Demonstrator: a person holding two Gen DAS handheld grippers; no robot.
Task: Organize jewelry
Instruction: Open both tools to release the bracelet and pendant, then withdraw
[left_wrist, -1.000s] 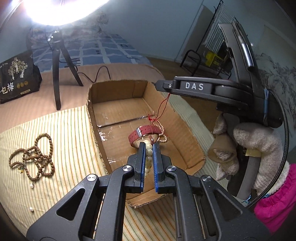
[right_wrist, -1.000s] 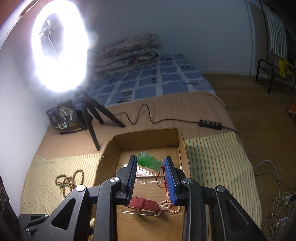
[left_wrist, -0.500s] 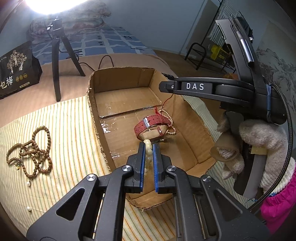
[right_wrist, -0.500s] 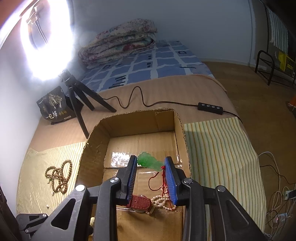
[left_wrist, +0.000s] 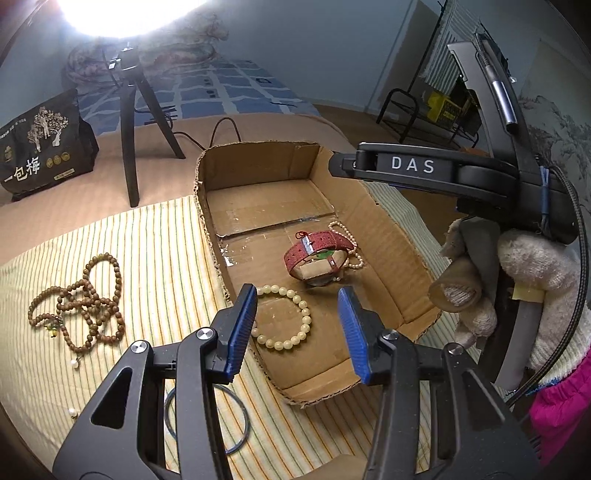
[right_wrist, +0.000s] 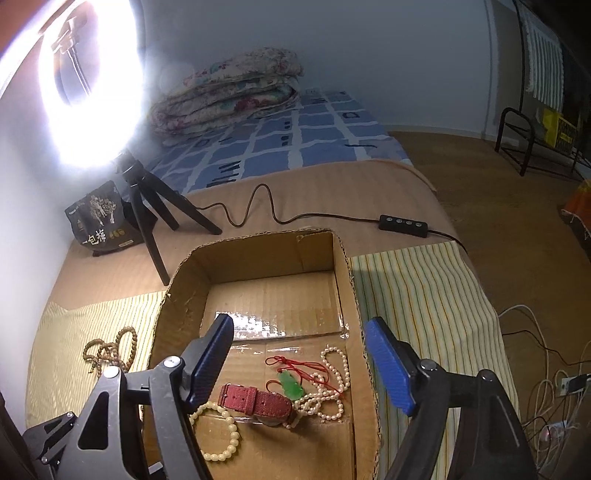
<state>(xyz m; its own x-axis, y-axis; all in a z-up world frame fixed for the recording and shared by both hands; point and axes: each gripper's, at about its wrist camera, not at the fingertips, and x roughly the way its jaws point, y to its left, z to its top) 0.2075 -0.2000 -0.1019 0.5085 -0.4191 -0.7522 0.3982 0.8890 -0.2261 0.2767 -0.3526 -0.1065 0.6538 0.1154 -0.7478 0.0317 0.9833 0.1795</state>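
Note:
An open cardboard box (left_wrist: 395, 236) (right_wrist: 343, 266) lies on a striped cloth. Inside it lie a cream bead bracelet (left_wrist: 305, 321) (right_wrist: 232, 435), a red-strapped watch (left_wrist: 317, 245) (right_wrist: 255, 400), a pearl necklace (left_wrist: 349, 236) (right_wrist: 334, 391) and a green pendant on a red cord (right_wrist: 290, 384). My left gripper (left_wrist: 297, 325) is open and empty just above the cream bracelet. My right gripper (right_wrist: 299, 360) is open and empty above the pendant. Brown wooden beads (left_wrist: 88, 299) (right_wrist: 110, 349) and a dark bangle (left_wrist: 236, 421) lie on the cloth left of the box.
A ring light on a black tripod (left_wrist: 129, 122) (right_wrist: 147, 206) and a black printed bag (left_wrist: 40, 147) (right_wrist: 99, 218) stand beyond the cloth. A cable with an inline switch (right_wrist: 402, 223) runs behind the box. Small loose pearls (left_wrist: 75, 364) lie on the cloth.
My left gripper has opened and let the cream bracelet drop into the box. My right gripper has opened and released the green pendant, which now lies by the watch.

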